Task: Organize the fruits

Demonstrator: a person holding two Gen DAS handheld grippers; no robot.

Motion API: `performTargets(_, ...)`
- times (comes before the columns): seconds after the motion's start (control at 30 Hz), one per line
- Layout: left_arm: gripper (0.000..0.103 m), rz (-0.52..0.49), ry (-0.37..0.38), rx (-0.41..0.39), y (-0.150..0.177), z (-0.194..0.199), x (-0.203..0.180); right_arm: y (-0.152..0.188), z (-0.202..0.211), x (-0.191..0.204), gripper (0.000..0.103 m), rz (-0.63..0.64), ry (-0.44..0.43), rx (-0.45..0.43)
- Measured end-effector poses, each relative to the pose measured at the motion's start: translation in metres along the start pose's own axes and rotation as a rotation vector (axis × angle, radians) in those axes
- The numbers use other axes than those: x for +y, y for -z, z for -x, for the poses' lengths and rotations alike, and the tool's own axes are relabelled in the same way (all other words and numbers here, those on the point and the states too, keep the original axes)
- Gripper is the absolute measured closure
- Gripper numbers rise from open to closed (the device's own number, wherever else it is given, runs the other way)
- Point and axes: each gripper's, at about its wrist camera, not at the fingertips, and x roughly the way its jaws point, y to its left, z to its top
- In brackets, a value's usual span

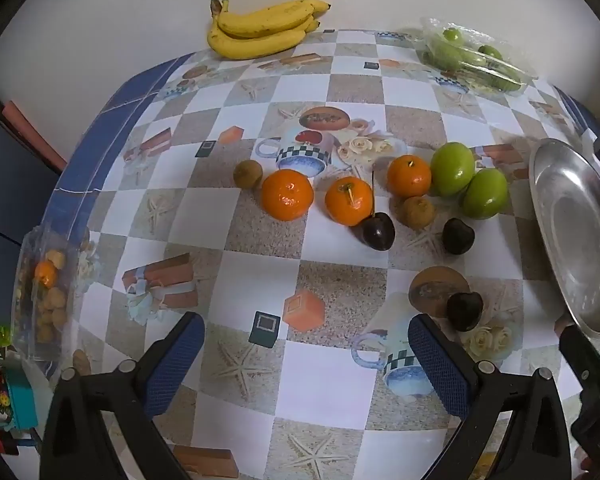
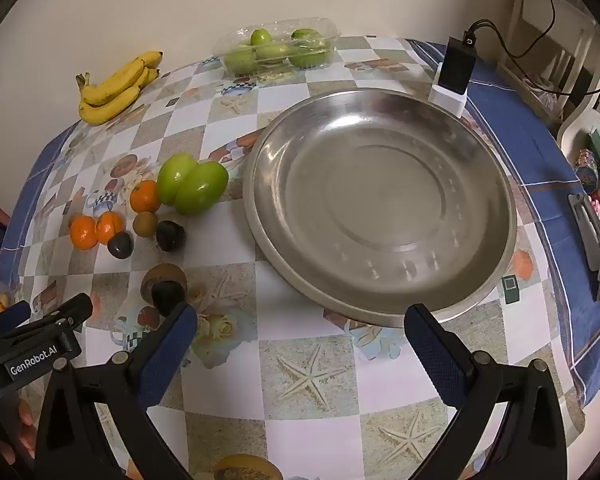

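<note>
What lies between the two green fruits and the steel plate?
Nothing: in the right wrist view only bare patterned tablecloth separates the green fruits from the plate. The left wrist view agrees.

- A plain cream wall (image 2: 100, 8) stands behind the table (image 2: 312, 372).
- A checked, blue-bordered cloth (image 1: 260, 236) covers it.
- A white chair (image 2: 548, 40) stands at the right.

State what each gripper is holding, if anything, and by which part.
Nothing is held. The left gripper and the right gripper are both open above the tablecloth, with no fruit between their fingers.
</note>
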Motion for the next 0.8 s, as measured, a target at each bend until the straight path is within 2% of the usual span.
performTargets(0.23, 0.000, 0.011, -0.015, -0.030, 0.002, 0.008, -0.004, 0.000, -0.001, -0.001, 0.000, -0.012, 0.010, 0.001)
performTargets(0.43, 0.000, 0.022, -0.005, -0.027, -0.003, 0.011, -0.002, 0.008, -0.001, 0.006, 0.000, -0.013, 0.006, 0.002)
performTargets(0.8, 0.000, 0.023, -0.006, -0.024, -0.002, 0.011, -0.002, 0.001, 0.000, -0.001, 0.000, -0.018, -0.002, 0.016)
